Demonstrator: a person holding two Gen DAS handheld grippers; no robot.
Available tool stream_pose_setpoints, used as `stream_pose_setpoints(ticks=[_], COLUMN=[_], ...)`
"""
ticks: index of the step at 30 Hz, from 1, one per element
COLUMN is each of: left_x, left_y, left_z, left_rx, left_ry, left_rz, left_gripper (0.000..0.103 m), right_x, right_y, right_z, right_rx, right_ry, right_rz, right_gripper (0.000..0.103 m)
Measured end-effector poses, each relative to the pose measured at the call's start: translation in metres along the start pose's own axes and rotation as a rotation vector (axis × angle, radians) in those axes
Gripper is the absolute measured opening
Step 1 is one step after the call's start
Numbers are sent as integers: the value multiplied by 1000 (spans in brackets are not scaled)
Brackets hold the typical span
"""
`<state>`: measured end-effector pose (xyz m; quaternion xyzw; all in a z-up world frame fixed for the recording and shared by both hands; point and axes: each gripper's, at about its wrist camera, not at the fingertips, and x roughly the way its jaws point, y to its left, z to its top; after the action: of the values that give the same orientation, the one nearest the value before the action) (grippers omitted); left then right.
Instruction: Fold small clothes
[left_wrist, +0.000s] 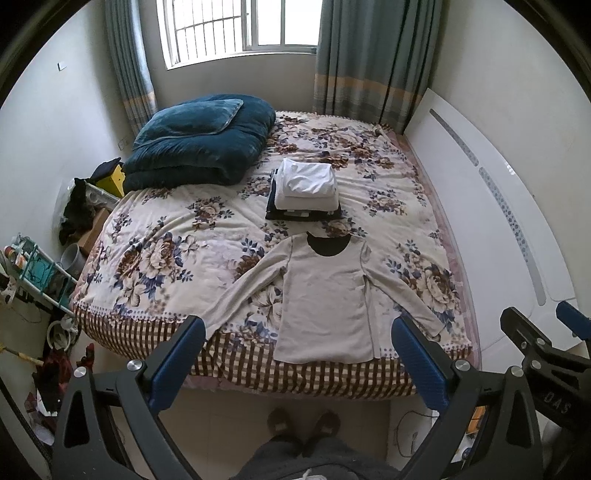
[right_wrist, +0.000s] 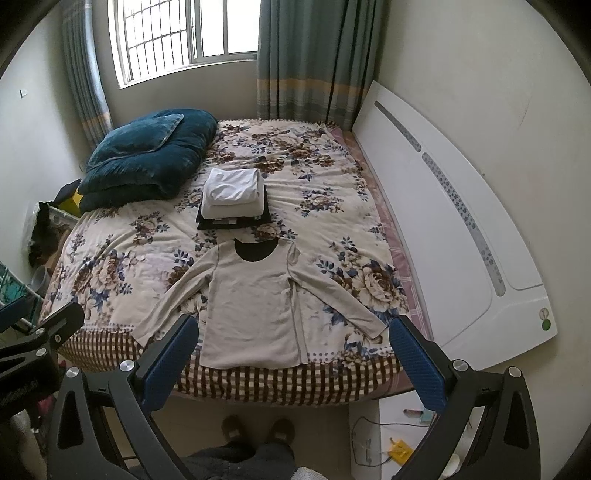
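A beige long-sleeved shirt (left_wrist: 325, 302) with a dark collar lies flat, sleeves spread, near the front edge of the floral bed (left_wrist: 155, 254); it also shows in the right wrist view (right_wrist: 251, 306). Behind it sits a stack of folded clothes (left_wrist: 304, 192), white on top of dark, which the right wrist view (right_wrist: 232, 199) shows too. My left gripper (left_wrist: 297, 332) is open and empty, held above the floor in front of the bed. My right gripper (right_wrist: 293, 332) is open and empty beside it, and part of it shows at the right of the left wrist view (left_wrist: 546, 332).
A folded teal quilt with a pillow (left_wrist: 199, 140) lies at the bed's far left. A white headboard (right_wrist: 461, 229) lines the right side. Clutter and a rack (left_wrist: 40, 280) stand on the floor at left. My slippered feet (left_wrist: 303, 424) stand before the bed.
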<state>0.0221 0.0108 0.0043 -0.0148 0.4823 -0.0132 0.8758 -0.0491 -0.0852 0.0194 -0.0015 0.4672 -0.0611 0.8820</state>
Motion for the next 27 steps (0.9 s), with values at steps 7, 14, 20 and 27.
stream_pose_setpoints(ticks=[7, 14, 20, 27], left_x=[0, 2, 0, 2], left_y=[5, 8, 11, 13], left_z=[-1, 3, 1, -5], left_rx=[-2, -4, -6, 5], left_ry=[-6, -13, -16, -31], left_rz=[4, 9, 10, 24], left_gripper=[103, 103, 103, 103], right_x=[-5, -10, -14, -11], right_y=[2, 3, 5, 2], right_z=[2, 4, 6, 6], right_rx=[-8, -13, -12, 11], right_ry=[-11, -17, -18, -9], right_rz=[10, 20, 22, 23], right_gripper=[103, 103, 103, 103])
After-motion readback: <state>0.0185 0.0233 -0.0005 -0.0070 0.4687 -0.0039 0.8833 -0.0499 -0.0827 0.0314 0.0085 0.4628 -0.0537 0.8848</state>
